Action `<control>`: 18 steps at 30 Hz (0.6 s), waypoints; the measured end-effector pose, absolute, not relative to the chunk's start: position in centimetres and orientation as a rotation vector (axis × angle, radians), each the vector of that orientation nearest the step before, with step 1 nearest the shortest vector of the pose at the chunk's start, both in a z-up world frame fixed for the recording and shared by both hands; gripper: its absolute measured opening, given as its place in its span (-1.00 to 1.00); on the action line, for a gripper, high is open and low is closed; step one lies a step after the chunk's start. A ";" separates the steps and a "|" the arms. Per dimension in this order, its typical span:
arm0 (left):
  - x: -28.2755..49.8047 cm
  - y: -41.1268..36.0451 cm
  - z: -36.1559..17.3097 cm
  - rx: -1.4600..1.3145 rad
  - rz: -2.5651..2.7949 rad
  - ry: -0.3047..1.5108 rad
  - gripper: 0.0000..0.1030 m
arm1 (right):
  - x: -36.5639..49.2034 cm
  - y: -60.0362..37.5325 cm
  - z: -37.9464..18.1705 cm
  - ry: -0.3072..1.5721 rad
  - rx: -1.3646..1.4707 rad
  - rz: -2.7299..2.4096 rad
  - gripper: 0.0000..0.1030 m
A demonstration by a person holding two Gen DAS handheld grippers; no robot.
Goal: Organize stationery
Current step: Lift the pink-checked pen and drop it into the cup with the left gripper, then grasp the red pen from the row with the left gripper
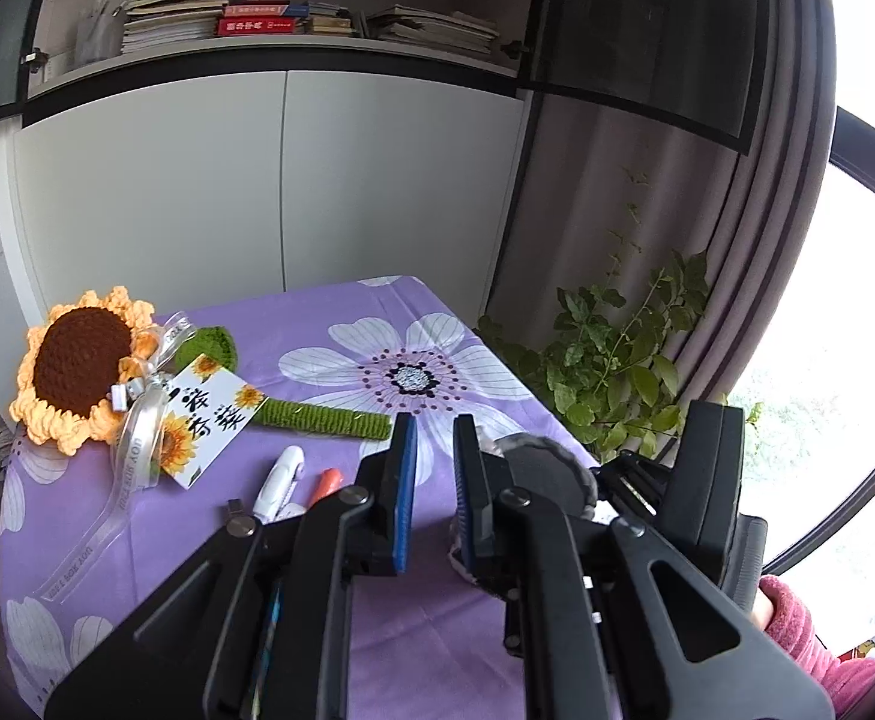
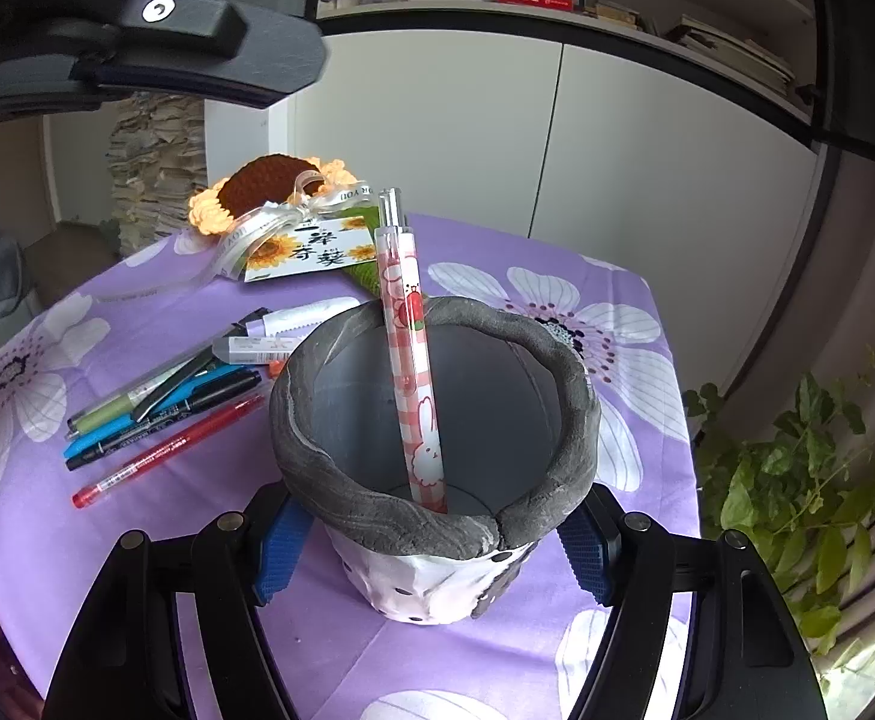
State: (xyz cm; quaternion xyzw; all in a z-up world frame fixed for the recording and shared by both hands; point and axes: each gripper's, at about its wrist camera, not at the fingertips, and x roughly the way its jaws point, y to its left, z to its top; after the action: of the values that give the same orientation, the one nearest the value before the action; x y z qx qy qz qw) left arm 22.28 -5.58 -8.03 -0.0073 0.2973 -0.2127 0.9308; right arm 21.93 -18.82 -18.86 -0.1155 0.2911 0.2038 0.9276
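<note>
One pen point(image 2: 413, 360) in the cup point(image 2: 431, 462); right gripper point(image 2: 431, 546) clamps the cup; left gripper point(image 1: 434, 498), nearly closed and empty, should grab the next pen point(image 2: 167, 456) at 9 o'clock mid-barrel.

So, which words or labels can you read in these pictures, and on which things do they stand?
"一举夺葵": card tied to the crocheted sunflower.
"FOR YOU", repeated: white ribbon; in the left wrist view it reads upside down.
Red book spines on the shelf: too blurred to read.
Pens on the cloth: print too small to read.

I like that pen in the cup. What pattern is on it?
The pen has pink-and-white checks with bunnies, clearest in the right wrist view.
</note>
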 end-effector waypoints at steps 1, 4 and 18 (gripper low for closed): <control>22.2 -5.2 -8.3 -0.018 -0.424 0.615 -0.78 | 22.0 -18.9 -18.9 0.599 -0.233 0.417 0.42; 21.9 -3.7 -9.7 -0.032 -0.390 0.663 -0.74 | 22.2 -19.2 -19.0 0.612 -0.218 0.422 0.43; 23.1 -4.7 -17.9 0.059 -0.341 0.927 -0.18 | 22.1 -18.9 -19.0 0.616 -0.236 0.409 0.43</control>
State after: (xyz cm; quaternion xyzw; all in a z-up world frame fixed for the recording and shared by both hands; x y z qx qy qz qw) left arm 23.10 -4.65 -17.94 0.0282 0.4448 -0.1635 0.8801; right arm 22.09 -18.93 -19.03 -0.1149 0.3002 0.1994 0.9257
